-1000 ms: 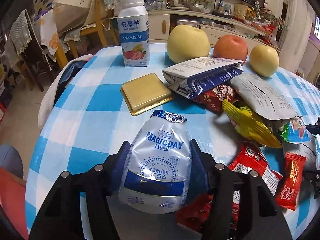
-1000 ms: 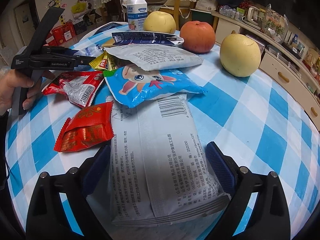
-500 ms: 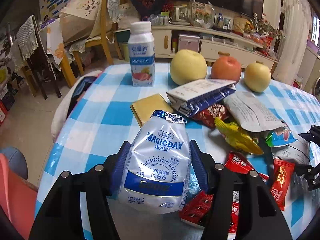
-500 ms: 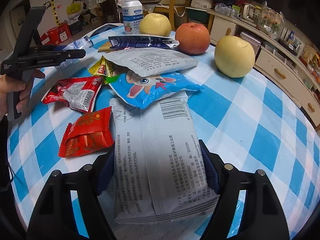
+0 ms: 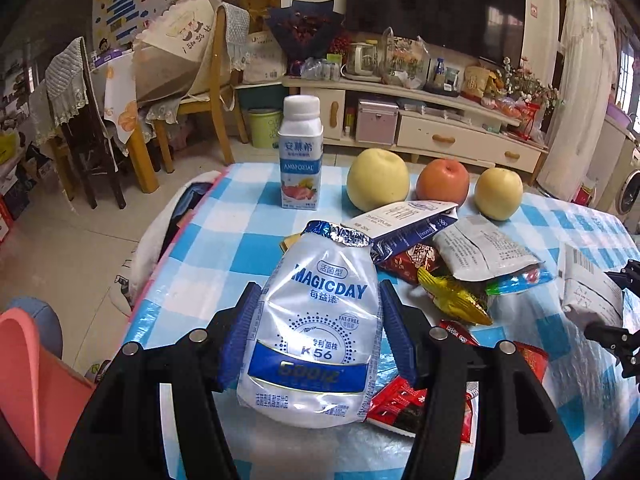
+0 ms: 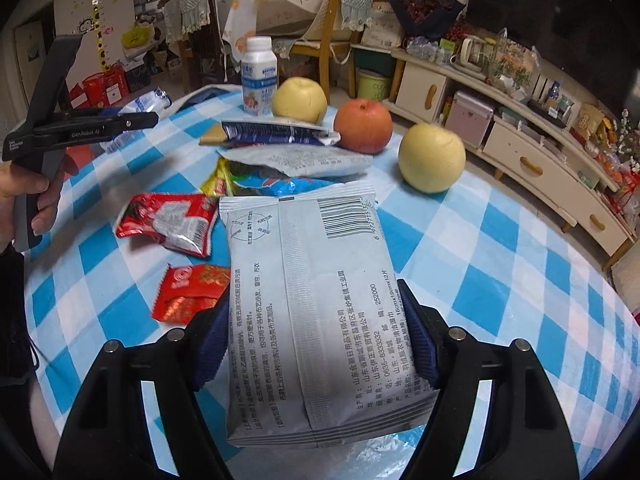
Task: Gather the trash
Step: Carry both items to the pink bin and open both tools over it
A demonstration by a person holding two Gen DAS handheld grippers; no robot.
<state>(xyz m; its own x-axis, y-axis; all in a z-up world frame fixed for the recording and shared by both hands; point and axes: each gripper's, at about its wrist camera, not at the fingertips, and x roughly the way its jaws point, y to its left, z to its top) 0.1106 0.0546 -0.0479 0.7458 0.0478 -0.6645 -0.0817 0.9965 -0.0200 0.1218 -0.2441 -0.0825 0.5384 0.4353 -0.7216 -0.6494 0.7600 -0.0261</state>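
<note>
The left gripper (image 5: 316,344) clamps a white-and-blue drink pouch (image 5: 316,332) between its blue pads, jaws about half open around it, the pouch raised above the checked table (image 5: 224,240). The right gripper (image 6: 314,344) has just been closing its jaws, which now press on the sides of a grey wipes pack (image 6: 316,312), barcode end pointing away from the camera, its far end lifted over the other litter.

On the blue-and-white cloth more trash lies in a loose heap: a red-and-white wrapper (image 6: 170,222), a red sachet (image 6: 192,292) just beside the grey pack, a yellow foil wrapper (image 5: 454,300), a flattened grey bag (image 6: 296,160) over a blue packet (image 6: 280,186), and a flattened blue carton (image 6: 276,134) behind them.

Beyond the heap stand a yogurt bottle (image 5: 301,152), upright, and three fruits in a row: a pale apple (image 5: 378,179), a red apple (image 5: 442,184) and a yellow one (image 5: 499,194).

From the right wrist view, a person's hand (image 6: 24,196) grips the left tool's handle at the table's left edge.
</note>
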